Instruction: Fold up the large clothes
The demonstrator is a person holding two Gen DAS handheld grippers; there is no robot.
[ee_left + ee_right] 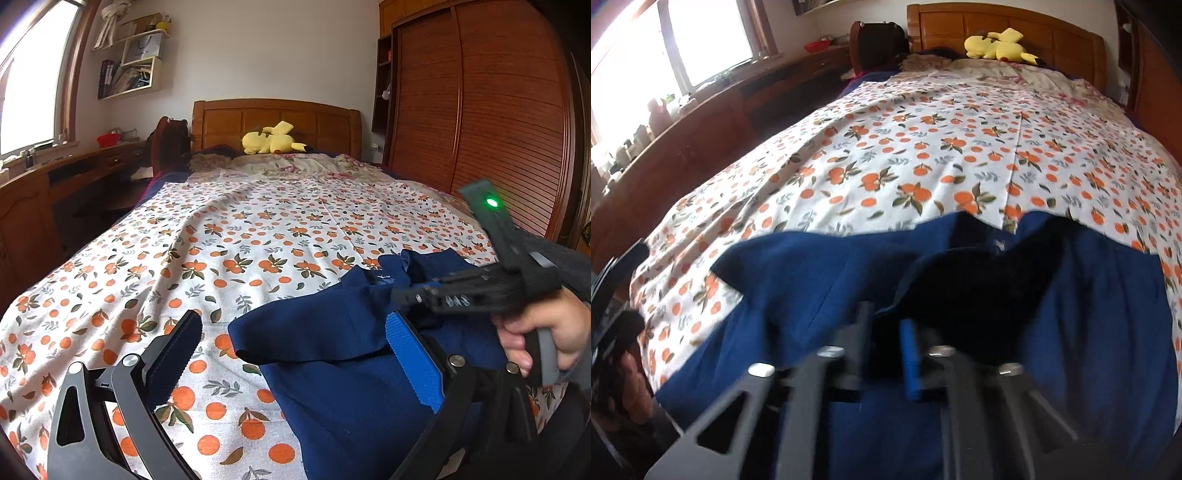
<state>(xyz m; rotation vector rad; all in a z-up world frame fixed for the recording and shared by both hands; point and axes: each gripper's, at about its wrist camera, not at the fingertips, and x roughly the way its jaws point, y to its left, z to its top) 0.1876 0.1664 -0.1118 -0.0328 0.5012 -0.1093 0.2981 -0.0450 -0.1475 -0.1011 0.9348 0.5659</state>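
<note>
A navy blue garment [332, 369] lies crumpled at the near end of the bed, its collar side toward the headboard. My left gripper [295, 317] is open and wide, with its blue-padded right finger [413, 362] resting against the cloth and its left finger over the bare sheet. My right gripper [400, 295], held by a hand [546, 332], reaches in from the right to the garment's upper folds. In the blurred right wrist view the garment [1089, 314] fills the foreground. There the right gripper [886, 325] has its jaws close together, with dark cloth pinched between them.
The bed's orange-print sheet [240, 240] stretches back to a wooden headboard [277, 122] with a yellow plush toy [271, 142] and crumpled bedding. A slatted wooden wardrobe [498, 110] stands on the right. On the left are a desk [74, 166] and a window.
</note>
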